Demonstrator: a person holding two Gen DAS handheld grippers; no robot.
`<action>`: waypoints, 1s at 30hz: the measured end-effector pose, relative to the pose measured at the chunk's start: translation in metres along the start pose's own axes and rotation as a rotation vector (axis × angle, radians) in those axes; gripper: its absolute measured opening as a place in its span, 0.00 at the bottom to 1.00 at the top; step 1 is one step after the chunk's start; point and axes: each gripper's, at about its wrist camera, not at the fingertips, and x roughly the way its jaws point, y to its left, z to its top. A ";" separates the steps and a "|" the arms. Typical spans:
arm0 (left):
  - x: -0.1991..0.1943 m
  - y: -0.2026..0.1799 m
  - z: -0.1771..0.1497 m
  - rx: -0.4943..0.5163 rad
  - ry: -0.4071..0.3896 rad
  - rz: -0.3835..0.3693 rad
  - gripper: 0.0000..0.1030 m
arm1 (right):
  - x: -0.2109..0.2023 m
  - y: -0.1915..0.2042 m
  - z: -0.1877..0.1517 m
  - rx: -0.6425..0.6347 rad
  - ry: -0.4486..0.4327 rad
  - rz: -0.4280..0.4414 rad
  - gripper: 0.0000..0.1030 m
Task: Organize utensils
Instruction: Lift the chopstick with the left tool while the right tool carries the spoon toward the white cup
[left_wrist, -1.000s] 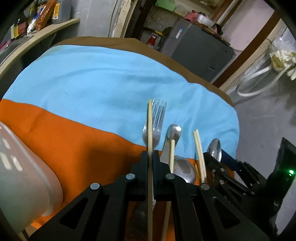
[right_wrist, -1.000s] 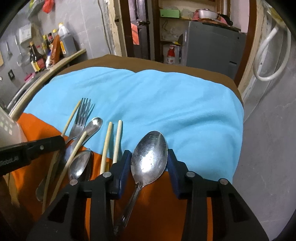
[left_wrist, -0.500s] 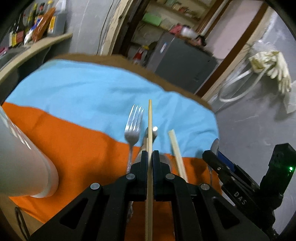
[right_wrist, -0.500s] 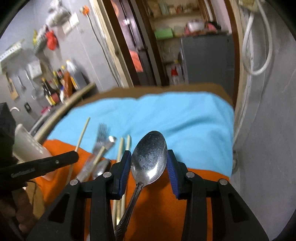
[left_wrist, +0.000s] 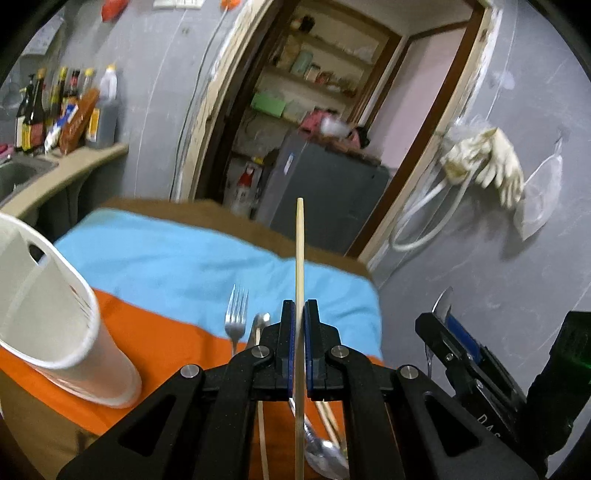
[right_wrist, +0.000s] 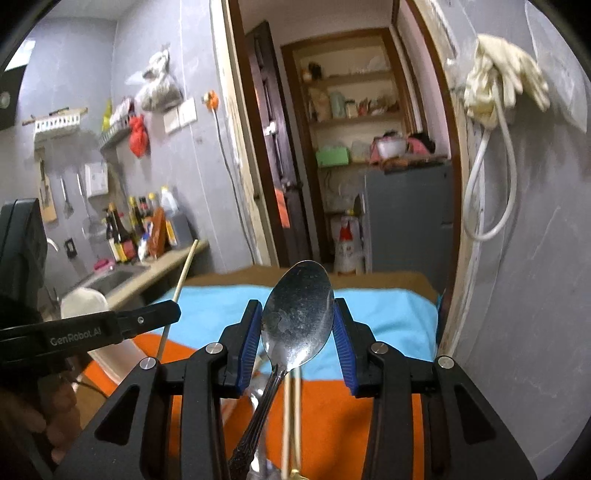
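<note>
Left fingers (left_wrist: 300, 354): clenched on a thin pale wooden chopstick (left_wrist: 299, 258), tip forward; held off the bench
Right fingers (right_wrist: 297, 332): grasping a tarnished steel spoon (right_wrist: 298, 314) by the bowl edges; handle dangling
Left behind: silver fork (left_wrist: 236, 310) and other pieces on the orange-and-blue cloth (left_wrist: 166, 258)
Target, likely: tall white slotted plastic holder (left_wrist: 55, 314), left
Risk: curved bowl may swivel or slip; long chopstick could clip the holder's rim

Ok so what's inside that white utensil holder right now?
From the left wrist view, the white holder shows only a dark slot near its rim and pale inner wall; no utensil sticks out. Its bottom is hidden by its own wall, so anything lying low cannot be seen.
</note>
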 end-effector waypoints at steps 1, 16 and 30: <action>-0.007 0.000 0.004 -0.002 -0.015 -0.006 0.02 | -0.004 0.005 0.005 0.000 -0.016 0.003 0.35; -0.127 0.130 0.089 -0.135 -0.313 0.060 0.02 | 0.001 0.115 0.062 0.029 -0.257 0.182 0.35; -0.113 0.231 0.092 -0.200 -0.419 0.075 0.02 | 0.056 0.176 0.046 -0.042 -0.343 0.148 0.35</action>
